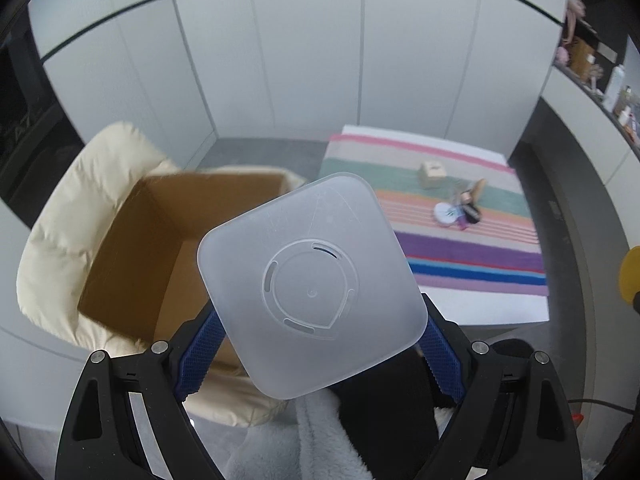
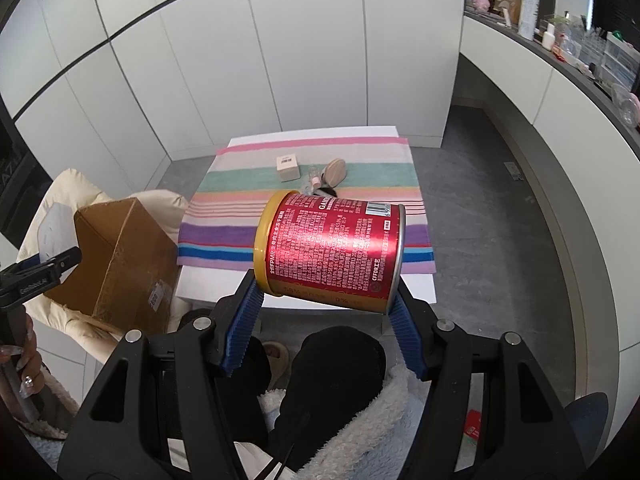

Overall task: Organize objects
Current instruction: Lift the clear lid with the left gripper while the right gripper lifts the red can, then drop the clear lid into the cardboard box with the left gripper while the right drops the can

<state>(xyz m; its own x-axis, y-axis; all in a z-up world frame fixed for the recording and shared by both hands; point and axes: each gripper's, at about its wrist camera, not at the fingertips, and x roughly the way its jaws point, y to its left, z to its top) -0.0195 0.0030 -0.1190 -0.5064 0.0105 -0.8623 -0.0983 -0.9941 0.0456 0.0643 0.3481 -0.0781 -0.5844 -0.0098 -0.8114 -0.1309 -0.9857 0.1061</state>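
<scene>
The left tool (image 1: 316,344) clamps a frosted lid (image 1: 310,292) at the cardboard box's (image 1: 160,232) four o'clock; the right tool (image 2: 324,312) grips a red can (image 2: 332,248) sideways. Either smooth item could slip, missing the box.

A cardboard box (image 2: 116,256) is set on a cushioned seat (image 2: 52,196) left of the tabletop (image 2: 304,292). On the tabletop a striped cloth (image 2: 224,240) is spread, and toward its far side a small box (image 2: 288,168) is placed, with a cluster of small items (image 2: 326,178) just to its right. A shelf (image 2: 560,56) crowded with bottles is seen far right, behind.

Cardboard box (image 1: 160,248) mouth open, unobstructed; striped table (image 2: 304,216) front half free.
</scene>
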